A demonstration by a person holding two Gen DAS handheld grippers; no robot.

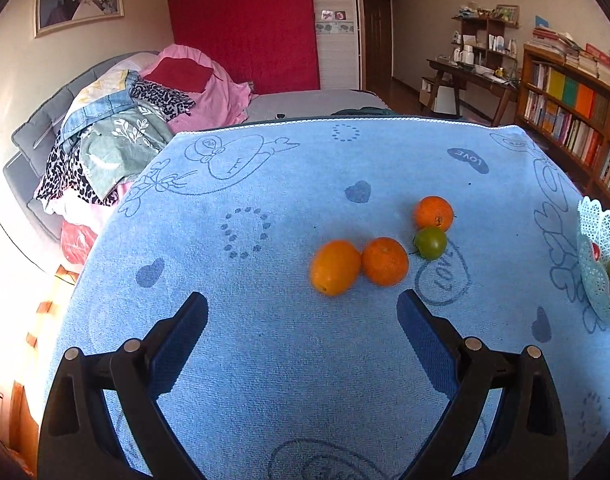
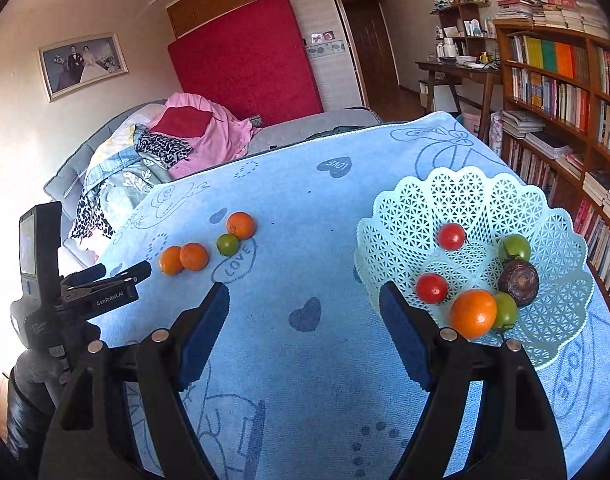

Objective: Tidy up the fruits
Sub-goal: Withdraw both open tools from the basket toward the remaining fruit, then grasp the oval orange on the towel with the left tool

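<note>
Several loose fruits lie on the blue towel: a yellow-orange fruit [image 1: 335, 267] touching an orange [image 1: 385, 261], a green fruit [image 1: 430, 243] and another orange [image 1: 433, 213] behind it. My left gripper [image 1: 303, 308] is open and empty, just short of the front pair. It also shows in the right wrist view as the left gripper [image 2: 117, 272] at the left, beside the same fruits [image 2: 193, 256]. My right gripper [image 2: 305, 300] is open and empty, its right finger beside the pale green lattice basket [image 2: 481, 188], which holds red, green, orange and dark fruits.
The blue towel [image 1: 265, 360] covers the table; its far edge runs in front of a bed piled with clothes [image 1: 145, 120]. A bookshelf [image 2: 565, 100] stands along the right. The basket's rim [image 1: 597, 240] shows at the right edge of the left wrist view.
</note>
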